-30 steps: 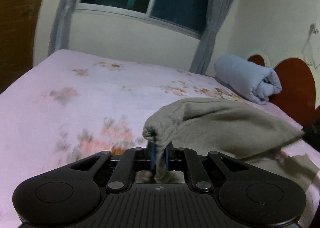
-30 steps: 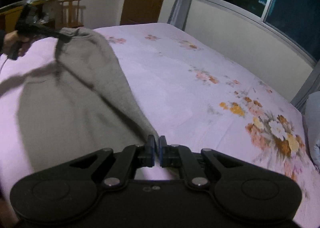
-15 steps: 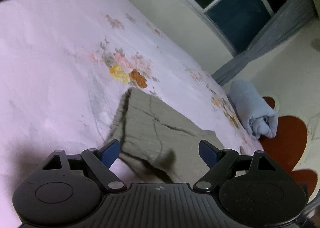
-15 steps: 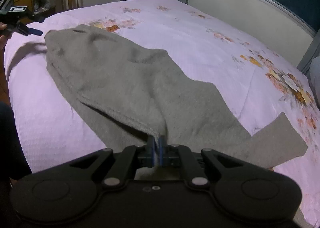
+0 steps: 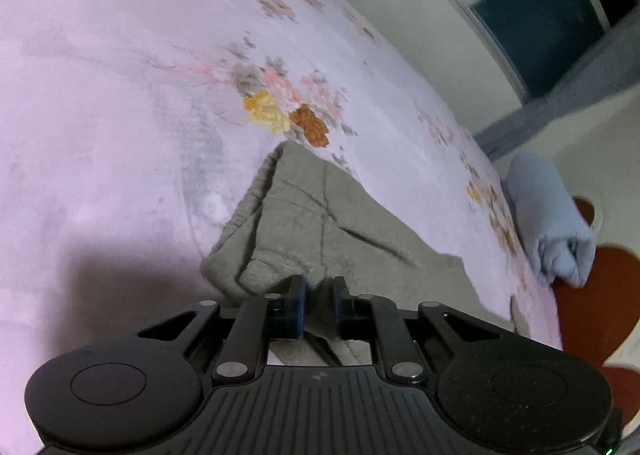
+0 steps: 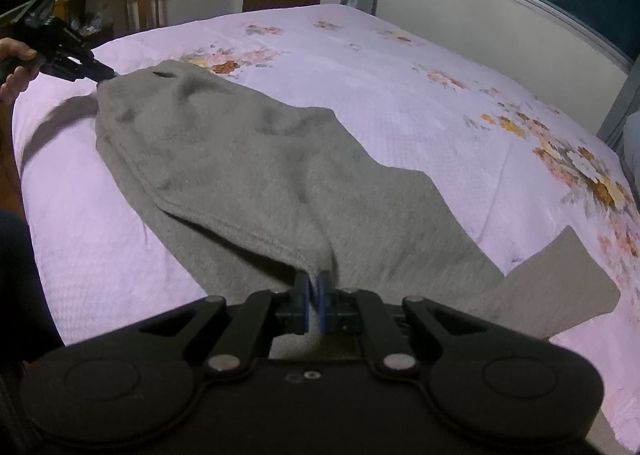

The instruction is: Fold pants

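Dim indoor light; fisheye-bent edges; perhaps motion blur; soft shadows on bedspread (image 5: 100,103)

The far half of the pink bedspread (image 6: 400,67) lies bare up to the window wall (image 6: 500,19), open for a gripper to cross. The grey pants (image 6: 260,159) cover the near strip from left to right. At the far right a rolled blue blanket (image 5: 548,215) blocks the headboard (image 5: 600,295) end. A wooden chair (image 6: 140,3) stands beyond the far-left corner.
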Demonstrator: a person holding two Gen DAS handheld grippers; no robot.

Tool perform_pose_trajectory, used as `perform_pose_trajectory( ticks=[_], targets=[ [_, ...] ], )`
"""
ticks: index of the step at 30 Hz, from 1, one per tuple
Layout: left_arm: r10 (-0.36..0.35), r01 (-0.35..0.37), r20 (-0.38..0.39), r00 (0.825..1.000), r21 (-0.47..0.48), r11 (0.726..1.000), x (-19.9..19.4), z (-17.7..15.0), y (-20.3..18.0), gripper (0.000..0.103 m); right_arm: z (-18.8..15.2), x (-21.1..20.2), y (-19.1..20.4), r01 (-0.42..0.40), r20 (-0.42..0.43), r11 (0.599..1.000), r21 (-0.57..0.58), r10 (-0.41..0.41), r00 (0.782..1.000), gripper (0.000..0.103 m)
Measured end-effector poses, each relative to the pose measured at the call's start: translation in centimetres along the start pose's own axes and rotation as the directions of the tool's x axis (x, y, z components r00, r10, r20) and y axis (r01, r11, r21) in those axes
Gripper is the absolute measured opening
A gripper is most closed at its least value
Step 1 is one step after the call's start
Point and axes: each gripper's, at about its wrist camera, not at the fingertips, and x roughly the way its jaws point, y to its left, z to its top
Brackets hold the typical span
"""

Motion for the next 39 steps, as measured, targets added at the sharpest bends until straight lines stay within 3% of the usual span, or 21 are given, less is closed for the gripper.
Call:
perform_pose_trajectory(
  ticks=[1,2,3,5,10,11,14,15,17,19,22,23,24,25,26,27,28,30,33,36,39],
  targets=[
    [-0.009,0.009,0.009,1.000,-0.023,1.000,-0.4,-0.4,0.4,0.014,0.0,-0.1,0.0,-0.001,0.002,1.000,0.003,0.001,1.000,0.000],
    [-0.002,0.003,0.015,1.000,-0.029,1.000,-0.7,-0.8,0.4,0.023,0.0,-0.1,0.0,0.000,0.004,1.000,0.001,0.000,1.000,0.000],
    [0.010,-0.009,0.014,1.000,-0.027,1.000,-0.7,-1.1,0.4,0.042,-0.1,-0.2,0.1,0.000,0.006,1.000,0.000,0.000,1.000,0.000],
    [0.020,-0.020,0.011,1.000,-0.029,0.999,-0.4,-1.6,0.3,0.058,-0.1,-0.2,0.0,-0.002,0.009,1.000,0.006,0.002,1.000,0.000],
    [0.011,-0.011,-0.008,1.000,-0.011,1.000,1.5,-1.8,-0.8,0.058,0.0,-0.1,0.0,-0.001,0.003,1.000,0.003,0.001,1.000,0.000],
    [0.012,-0.012,-0.016,1.000,-0.013,1.000,1.9,-1.7,-1.2,0.058,0.0,-0.1,0.0,-0.001,0.002,1.000,0.003,0.001,1.000,0.000],
    [0.012,-0.011,-0.020,1.000,0.030,0.999,2.7,-1.2,-2.5,0.015,-0.1,-0.2,0.0,0.001,0.001,1.000,0.009,-0.001,1.000,0.000],
    [-0.001,0.002,-0.026,1.000,0.027,1.000,3.0,-1.0,-2.6,0.011,-0.1,-0.2,0.1,0.003,0.002,1.000,0.007,-0.003,1.000,0.000],
    [0.003,-0.002,-0.009,1.000,0.112,0.994,3.3,0.2,-4.1,0.009,-0.2,-0.1,0.1,0.004,0.003,1.000,0.009,-0.004,1.000,0.000],
    [-0.095,0.073,0.090,0.991,0.220,0.973,1.4,1.8,-7.2,0.008,-0.1,0.1,0.1,0.003,0.003,1.000,0.010,-0.003,1.000,0.000],
    [-0.270,0.202,0.229,0.935,0.282,0.938,-2.5,2.2,-8.9,0.008,-0.1,-0.1,0.1,0.008,0.018,1.000,0.020,-0.008,1.000,0.000],
    [-0.249,0.188,0.223,0.943,0.263,0.946,-2.2,2.0,-7.9,0.008,-0.1,-0.2,0.1,0.010,0.024,1.000,0.026,-0.010,1.000,0.000],
    [-0.171,0.139,0.176,0.969,0.180,0.974,-0.9,1.4,-5.4,0.008,-0.2,-0.2,-0.1,0.009,0.028,0.999,0.036,-0.010,1.000,0.000],
    [-0.103,0.091,0.097,0.990,0.115,0.989,0.6,0.6,-3.0,0.008,-0.4,-0.2,-0.3,-0.001,0.029,0.999,0.049,-0.001,1.000,0.000],
    [-0.038,0.035,0.027,0.999,0.081,0.996,1.8,-0.3,-1.1,0.008,-0.6,-0.2,-0.4,-0.006,0.027,0.998,0.058,0.005,1.000,0.000],
    [-0.003,0.004,-0.015,1.000,0.059,0.998,2.5,-1.1,0.5,0.008,-0.7,-0.1,-0.4,-0.012,0.021,0.998,0.060,0.011,1.000,0.000],
    [-0.015,0.016,-0.036,0.999,0.029,0.999,2.8,-1.9,1.8,0.008,-0.7,0.0,-0.3,-0.022,0.019,0.998,0.055,0.021,1.000,0.000],
    [-0.060,0.060,-0.006,0.998,-0.027,0.998,2.7,-2.6,2.9,0.008,-0.7,0.4,0.1,-0.014,0.007,1.000,0.028,0.014,1.000,0.000],
    [-0.053,0.053,0.004,0.999,0.010,0.999,2.5,-2.2,2.0,0.008,-0.5,0.8,0.1,-0.015,0.000,0.999,0.029,0.015,1.000,0.000],
    [-0.121,0.116,0.064,0.991,0.070,0.991,1.3,-1.0,0.7,0.008,-0.3,0.1,0.0,-0.014,0.022,0.999,0.034,0.014,1.000,0.000],
    [-0.029,0.030,-0.022,0.999,0.042,0.999,3.5,-0.8,1.4,0.008,-0.8,0.2,-0.2,-0.024,0.008,0.999,0.047,0.023,1.000,0.000]
  ],
)
